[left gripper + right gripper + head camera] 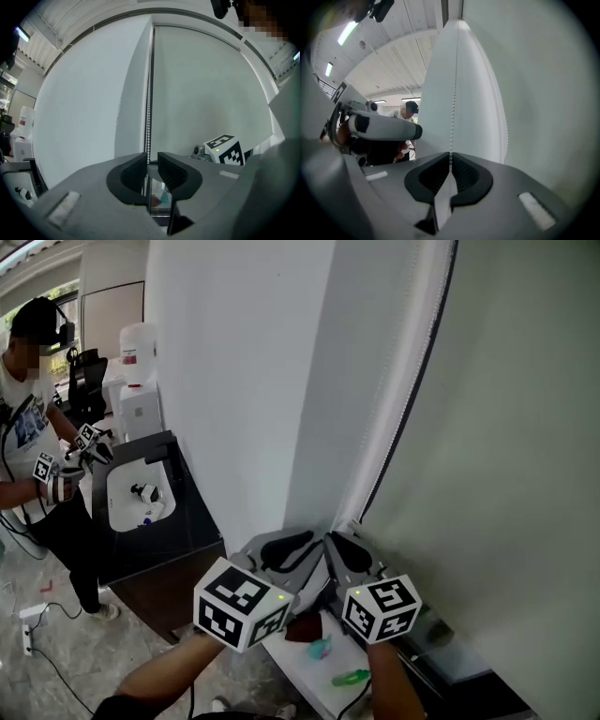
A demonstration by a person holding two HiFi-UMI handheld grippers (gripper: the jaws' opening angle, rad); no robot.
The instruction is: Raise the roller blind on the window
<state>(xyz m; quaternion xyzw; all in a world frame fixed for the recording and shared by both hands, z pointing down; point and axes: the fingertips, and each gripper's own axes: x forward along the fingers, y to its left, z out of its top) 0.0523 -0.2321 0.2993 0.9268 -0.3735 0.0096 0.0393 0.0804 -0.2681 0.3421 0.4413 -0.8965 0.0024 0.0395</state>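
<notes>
The blind (506, 446) fills the right half of the head view, fully down, its dark edge running from the top centre to the lower middle. The chain (398, 381) hangs just left of that edge, between the blind and the white wall (234, 381). Both grippers sit at the lower middle of the frame, side by side and pointing at the chain: the left gripper (286, 547) left of the right gripper (349, 549), each with its marker cube (242, 604) nearer the camera. In the left gripper view the left gripper (152, 157) has its jaws apart; the chain (149, 108) drops down the middle of the frame into the gap, and the pads do not press on it. In the right gripper view the right gripper (451, 164) has its jaws drawn nearly together, clamped on the chain (453, 108), which runs straight up from them. At the far left of the head view another person (28, 427) stands by a sink (141, 493).
</notes>
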